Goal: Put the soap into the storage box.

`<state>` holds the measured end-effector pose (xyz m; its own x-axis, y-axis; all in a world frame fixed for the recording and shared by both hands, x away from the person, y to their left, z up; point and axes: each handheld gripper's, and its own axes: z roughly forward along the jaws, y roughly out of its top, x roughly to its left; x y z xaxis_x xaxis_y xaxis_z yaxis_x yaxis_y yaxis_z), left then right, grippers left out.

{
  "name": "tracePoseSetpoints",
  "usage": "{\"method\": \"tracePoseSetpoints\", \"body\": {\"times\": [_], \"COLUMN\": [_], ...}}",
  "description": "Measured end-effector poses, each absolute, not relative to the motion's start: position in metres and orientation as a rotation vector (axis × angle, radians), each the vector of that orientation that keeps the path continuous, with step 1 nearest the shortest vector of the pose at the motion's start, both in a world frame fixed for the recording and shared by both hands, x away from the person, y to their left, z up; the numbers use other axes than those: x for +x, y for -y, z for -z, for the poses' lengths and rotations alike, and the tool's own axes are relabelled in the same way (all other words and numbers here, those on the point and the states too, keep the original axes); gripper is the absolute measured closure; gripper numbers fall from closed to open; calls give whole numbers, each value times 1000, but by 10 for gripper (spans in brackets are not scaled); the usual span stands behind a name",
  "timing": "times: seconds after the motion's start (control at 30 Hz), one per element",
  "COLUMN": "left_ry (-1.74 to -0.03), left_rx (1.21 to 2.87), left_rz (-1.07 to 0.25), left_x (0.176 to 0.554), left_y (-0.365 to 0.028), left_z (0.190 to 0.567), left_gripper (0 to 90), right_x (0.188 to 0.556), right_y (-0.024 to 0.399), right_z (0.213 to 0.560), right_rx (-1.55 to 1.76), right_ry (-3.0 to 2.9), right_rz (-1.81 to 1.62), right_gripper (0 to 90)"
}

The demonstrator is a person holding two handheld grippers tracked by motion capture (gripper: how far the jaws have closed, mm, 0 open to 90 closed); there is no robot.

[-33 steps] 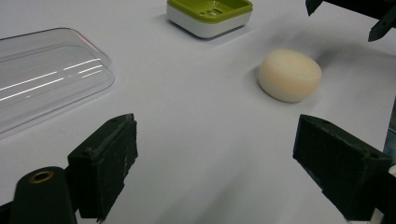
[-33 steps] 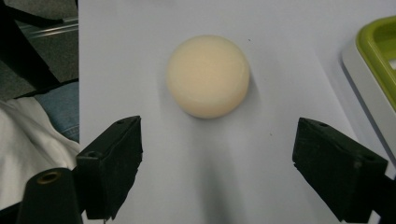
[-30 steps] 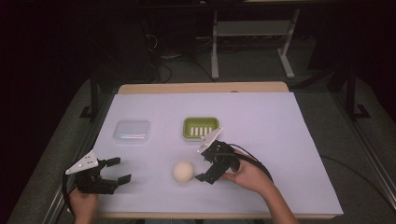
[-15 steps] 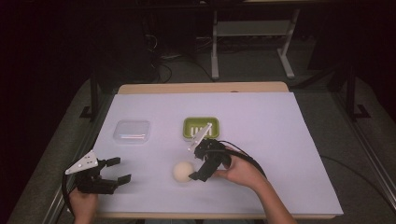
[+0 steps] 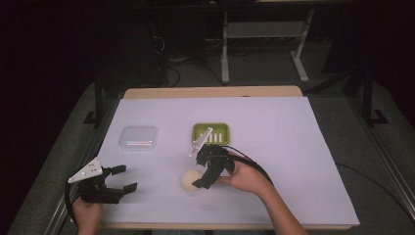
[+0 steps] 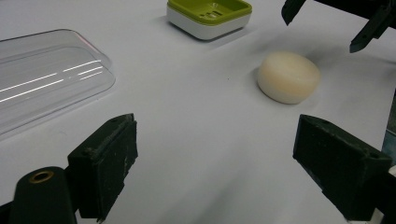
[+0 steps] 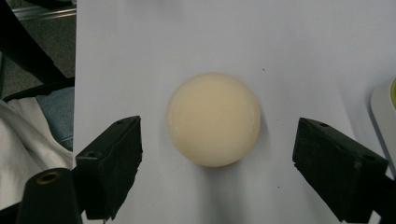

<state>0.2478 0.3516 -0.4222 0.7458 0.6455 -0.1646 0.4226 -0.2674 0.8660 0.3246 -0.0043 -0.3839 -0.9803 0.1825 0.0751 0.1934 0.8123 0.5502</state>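
Right gripper (image 7: 217, 172) fingers (image 7: 112, 163) spread wide, straddling the round cream soap (image 7: 213, 125) without touching; soap lies bare on the white worktop (image 5: 293, 147), at 6 o'clock of the green soap dish (image 5: 211, 133). No readable markings. Right hand (image 5: 242, 176) angles the gripper down toward 8 o'clock. Left gripper (image 5: 122, 178) fingers apart, empty, low at 7 o'clock, pointing toward 3 o'clock, the clear lid (image 5: 138, 138) beyond.

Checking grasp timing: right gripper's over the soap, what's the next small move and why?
Probably lower the right gripper straight down and close. Its jaws stand open, one on each side of the round soap, centred but apparently not touching it. The soap lies flat on the white table cover.
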Motion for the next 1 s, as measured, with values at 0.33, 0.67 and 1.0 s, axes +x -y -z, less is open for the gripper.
{"method": "tracePoseSetpoints", "body": {"times": [0.33, 0.67, 1.0], "left_ry": [-816, -807, -812], "left_rx": [1911, 1913, 1908], "left_rz": [-272, -275, -268], "left_x": [248, 249, 249], "left_y": [-352, -352, -351], "left_z": [422, 422, 423], "left_gripper": [132, 132, 132], "right_x": [325, 327, 329], "right_y": [-11, -18, -23], "right_z": [395, 402, 407], "right_rx": [-285, -305, -294], "right_ry": [2985, 2996, 2977], "right_rz": [824, 781, 765], "right_gripper": [151, 151, 151]}}
